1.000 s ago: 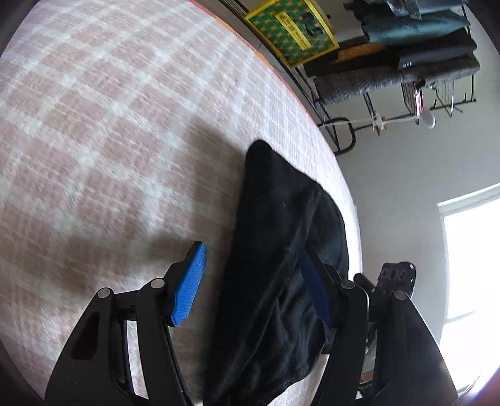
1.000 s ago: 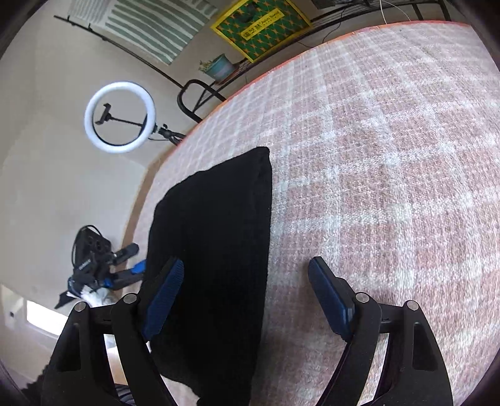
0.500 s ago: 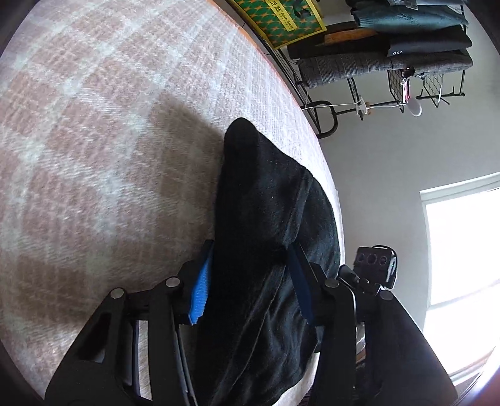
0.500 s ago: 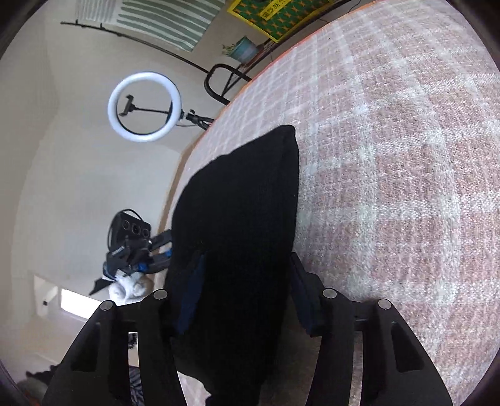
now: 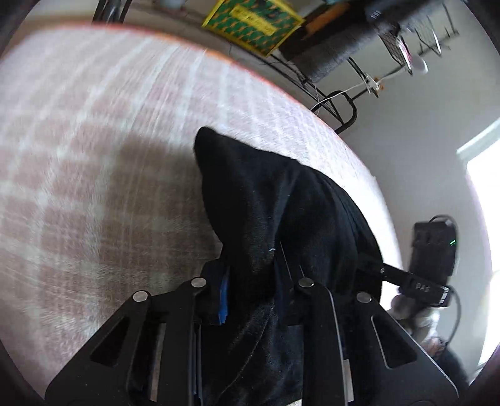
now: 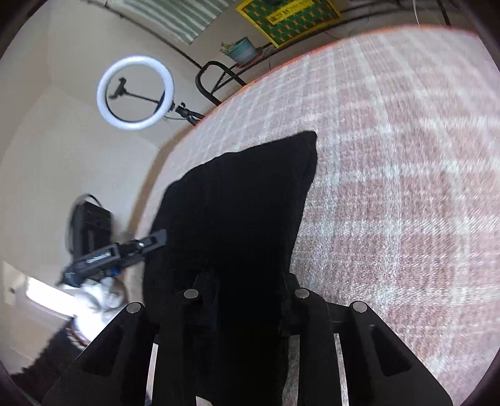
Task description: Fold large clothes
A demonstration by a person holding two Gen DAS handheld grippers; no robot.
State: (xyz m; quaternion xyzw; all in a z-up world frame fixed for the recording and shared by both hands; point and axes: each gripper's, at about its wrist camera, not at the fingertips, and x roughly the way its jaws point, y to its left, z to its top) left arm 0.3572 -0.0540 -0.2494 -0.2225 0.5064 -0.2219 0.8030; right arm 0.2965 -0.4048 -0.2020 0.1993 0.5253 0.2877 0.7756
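A black garment (image 5: 281,212) lies folded on the pink plaid bed cover (image 5: 93,156), near its edge. My left gripper (image 5: 253,281) has its jaws closing on the near edge of the cloth, which is bunched between the blue pads (image 5: 223,293). In the right wrist view the same black garment (image 6: 243,203) fills the gap of my right gripper (image 6: 247,293), whose jaws are also closing and pressing on the fabric. The garment's far corner points away across the bed cover (image 6: 390,187). The other gripper (image 6: 118,253) shows at the left.
A lit ring light (image 6: 135,92) stands beyond the bed's left side. A clothes rack (image 5: 343,40) with stacked clothes and a yellow-green bag (image 5: 253,25) lie behind the bed. A bright window (image 5: 481,218) is at the right. A small potted plant (image 6: 240,50) sits by the wall.
Both grippers have closed from wide open onto the near edge of the black garment. The left one has lifted and rolled, and the cloth has risen with it.
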